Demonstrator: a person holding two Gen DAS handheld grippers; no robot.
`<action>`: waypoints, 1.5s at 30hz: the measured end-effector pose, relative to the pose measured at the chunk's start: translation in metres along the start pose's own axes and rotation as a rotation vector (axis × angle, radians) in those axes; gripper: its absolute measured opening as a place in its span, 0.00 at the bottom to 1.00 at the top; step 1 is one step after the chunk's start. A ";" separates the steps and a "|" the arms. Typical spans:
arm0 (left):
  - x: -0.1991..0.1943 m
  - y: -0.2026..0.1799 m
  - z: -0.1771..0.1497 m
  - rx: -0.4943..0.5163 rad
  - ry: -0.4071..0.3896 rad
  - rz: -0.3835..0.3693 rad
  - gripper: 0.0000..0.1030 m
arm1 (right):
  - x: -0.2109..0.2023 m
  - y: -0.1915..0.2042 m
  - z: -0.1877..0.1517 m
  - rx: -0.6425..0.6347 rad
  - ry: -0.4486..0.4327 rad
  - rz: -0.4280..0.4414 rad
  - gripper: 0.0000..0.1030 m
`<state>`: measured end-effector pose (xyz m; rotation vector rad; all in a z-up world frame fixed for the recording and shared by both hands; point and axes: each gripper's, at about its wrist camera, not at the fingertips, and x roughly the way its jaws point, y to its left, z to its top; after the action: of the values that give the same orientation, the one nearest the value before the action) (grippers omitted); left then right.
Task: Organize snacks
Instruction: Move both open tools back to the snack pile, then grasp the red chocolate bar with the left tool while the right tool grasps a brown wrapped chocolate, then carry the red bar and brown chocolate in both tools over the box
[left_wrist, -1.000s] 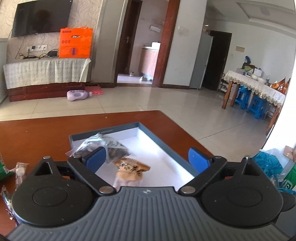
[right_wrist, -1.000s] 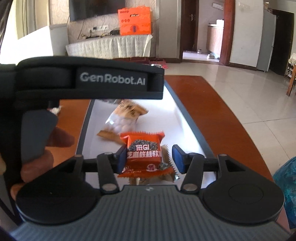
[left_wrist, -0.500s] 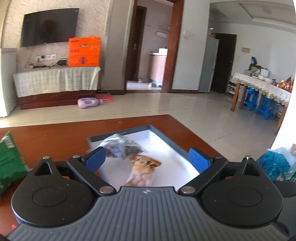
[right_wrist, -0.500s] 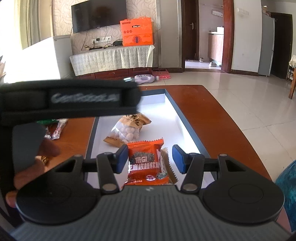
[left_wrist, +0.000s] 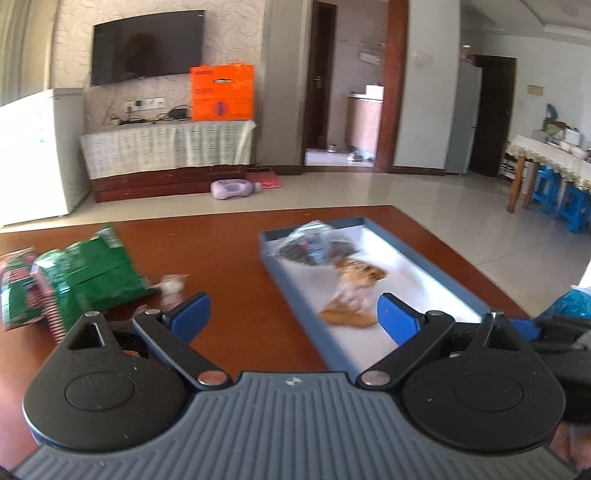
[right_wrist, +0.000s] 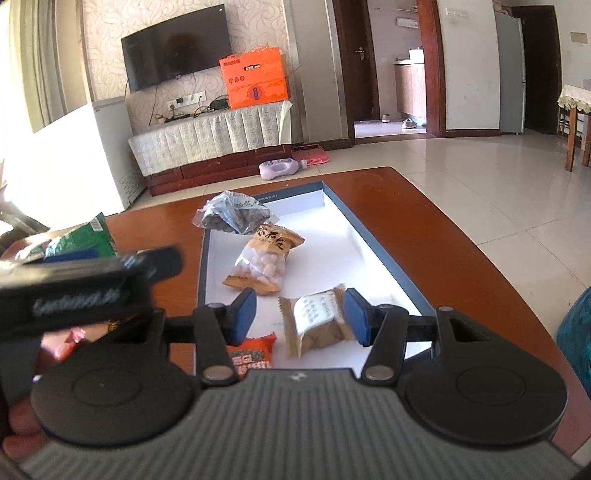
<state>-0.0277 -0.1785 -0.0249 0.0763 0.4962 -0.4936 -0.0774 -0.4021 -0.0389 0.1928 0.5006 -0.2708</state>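
A blue tray (right_wrist: 332, 251) with a white floor lies on the brown table. It holds a clear bag of dark seeds (right_wrist: 236, 216), a bag of pale nuts (right_wrist: 266, 258), a tan packet (right_wrist: 317, 321) and an orange packet (right_wrist: 251, 354). My right gripper (right_wrist: 299, 317) hangs open over the tray's near end. The tan packet lies between its fingers, and the orange packet sits under the left finger. My left gripper (left_wrist: 291, 317) is open and empty above bare table, left of the tray (left_wrist: 417, 273). Green snack bags (left_wrist: 88, 273) and a small wrapped sweet (left_wrist: 171, 284) lie beyond it.
The left gripper's black body (right_wrist: 88, 291) and a hand fill the right wrist view's lower left. A teal bag (left_wrist: 569, 306) sits off the table's right edge. Beyond the far edge are tiled floor, a lilac bottle (left_wrist: 234, 189) and a TV cabinet.
My left gripper has swung left off the tray, bringing the green bags into view. The right gripper has drawn back slightly; the orange packet now lies beside the tan one, not on it.
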 end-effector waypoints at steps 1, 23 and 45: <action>-0.005 0.005 -0.001 0.006 0.003 0.023 0.96 | -0.002 0.001 0.000 0.005 -0.004 0.004 0.54; -0.025 0.118 -0.087 -0.039 0.218 0.236 0.77 | 0.060 0.128 -0.009 -0.259 0.117 0.326 0.54; -0.016 0.138 -0.080 -0.089 0.193 0.137 0.24 | 0.086 0.168 -0.015 -0.360 0.169 0.347 0.25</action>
<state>-0.0098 -0.0347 -0.0941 0.0723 0.6961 -0.3309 0.0392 -0.2570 -0.0754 -0.0510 0.6632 0.1767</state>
